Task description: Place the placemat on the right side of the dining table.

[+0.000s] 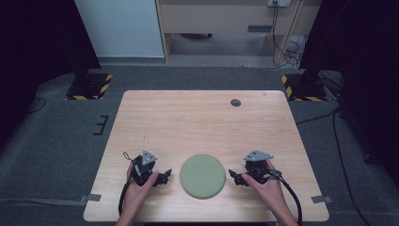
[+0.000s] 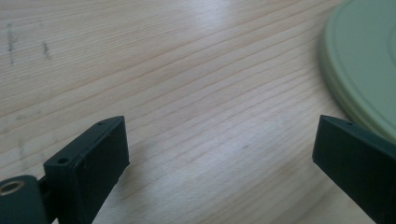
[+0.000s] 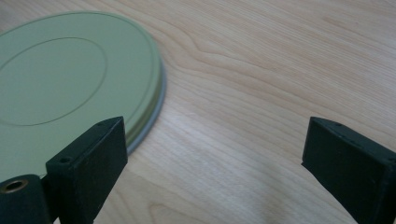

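Right now your green plate (image 1: pixel 203 175) lies flat on the wooden counter (image 1: pixel 188 117), near its front edge and between your two hands, with the left tongs (image 1: pixel 165 177) just beside its left rim and the right tongs (image 1: pixel 234 177) just beside its right rim. Both pairs stand with jaws wide apart and nothing between them; neither touches the plate.

In the right gripper view the plate (image 3: pixel 70 79) looks like more than one disc: a paler grey edge peeks out under the green rim (it may be a stack, or a single piece with a layered lip; I cannot tell). That is your first risk. If you pinch only the top layer, it may lift away and leave the rest behind, or slide off sideways.

The second risk is the low rim. The plate sits flush on the wood, so a jaw has little to get under. Come in too high and the tip will ride over the rim and skate across the smooth top; come in too low and it will dig into the counter and shove the plate toward the other hand.

In the left gripper view the plate (image 2: pixel 369 65) sits off toward the far jaw rather than centred in the gap. Close from there and you would likely catch it with one jaw only and push it instead of gripping it.

Uneven timing also matters: one hand arriving first could nudge the plate toward the front edge, which is not far off.
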`<action>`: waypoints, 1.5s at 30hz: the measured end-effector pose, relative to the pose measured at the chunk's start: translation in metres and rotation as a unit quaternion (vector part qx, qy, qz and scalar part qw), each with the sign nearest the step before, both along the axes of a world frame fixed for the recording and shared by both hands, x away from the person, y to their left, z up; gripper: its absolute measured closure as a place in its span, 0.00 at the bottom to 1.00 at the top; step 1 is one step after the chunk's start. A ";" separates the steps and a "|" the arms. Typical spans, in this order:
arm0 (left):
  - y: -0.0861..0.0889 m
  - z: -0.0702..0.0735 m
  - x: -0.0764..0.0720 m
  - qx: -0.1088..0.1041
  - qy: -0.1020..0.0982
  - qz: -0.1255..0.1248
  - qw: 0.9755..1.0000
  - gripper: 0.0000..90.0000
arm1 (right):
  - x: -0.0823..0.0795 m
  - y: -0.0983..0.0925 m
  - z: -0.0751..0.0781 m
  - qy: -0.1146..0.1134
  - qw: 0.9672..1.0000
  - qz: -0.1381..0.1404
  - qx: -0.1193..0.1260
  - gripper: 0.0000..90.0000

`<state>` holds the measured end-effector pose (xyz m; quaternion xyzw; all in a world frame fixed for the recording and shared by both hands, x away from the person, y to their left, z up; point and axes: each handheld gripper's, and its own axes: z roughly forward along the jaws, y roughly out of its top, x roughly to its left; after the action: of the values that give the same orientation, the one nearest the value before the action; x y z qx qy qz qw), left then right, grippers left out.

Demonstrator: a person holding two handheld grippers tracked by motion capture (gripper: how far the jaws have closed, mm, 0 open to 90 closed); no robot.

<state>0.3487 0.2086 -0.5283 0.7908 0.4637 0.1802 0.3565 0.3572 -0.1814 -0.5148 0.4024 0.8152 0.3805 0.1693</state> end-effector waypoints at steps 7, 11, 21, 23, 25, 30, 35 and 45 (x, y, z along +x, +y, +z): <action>-0.012 0.000 -0.007 -0.008 0.009 -0.031 0.999 0.03 | -0.005 0.007 -0.003 0.002 1.000 0.022 -0.011 0.10; -0.019 -0.002 -0.008 -0.003 0.015 -0.050 0.999 0.03 | -0.007 0.011 -0.005 0.005 0.999 0.033 -0.016 0.11; -0.029 -0.004 -0.010 0.006 0.019 -0.065 0.998 0.03 | -0.009 0.022 -0.010 0.008 0.998 0.045 -0.034 0.11; -0.029 -0.004 -0.009 0.005 0.021 -0.065 0.998 0.02 | -0.009 0.022 -0.010 0.010 0.998 0.044 -0.033 0.10; -0.029 -0.005 -0.009 0.004 0.021 -0.062 0.998 0.02 | -0.009 0.022 -0.010 0.011 0.999 0.042 -0.033 0.10; -0.031 -0.004 -0.007 0.007 0.015 -0.055 0.998 0.02 | -0.007 0.023 -0.010 0.009 0.999 0.036 -0.035 0.09; -0.033 -0.004 -0.005 0.011 0.008 -0.048 0.999 0.02 | -0.004 0.022 -0.010 0.009 0.999 0.025 -0.034 0.08; -0.036 -0.002 -0.006 0.015 0.003 -0.044 0.999 0.04 | -0.005 0.023 -0.008 0.010 0.999 0.025 -0.033 0.10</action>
<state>0.3429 0.1730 -0.5306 0.8163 0.4267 0.1684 0.3510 0.3518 -0.1585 -0.5227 0.3799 0.8388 0.3533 0.1650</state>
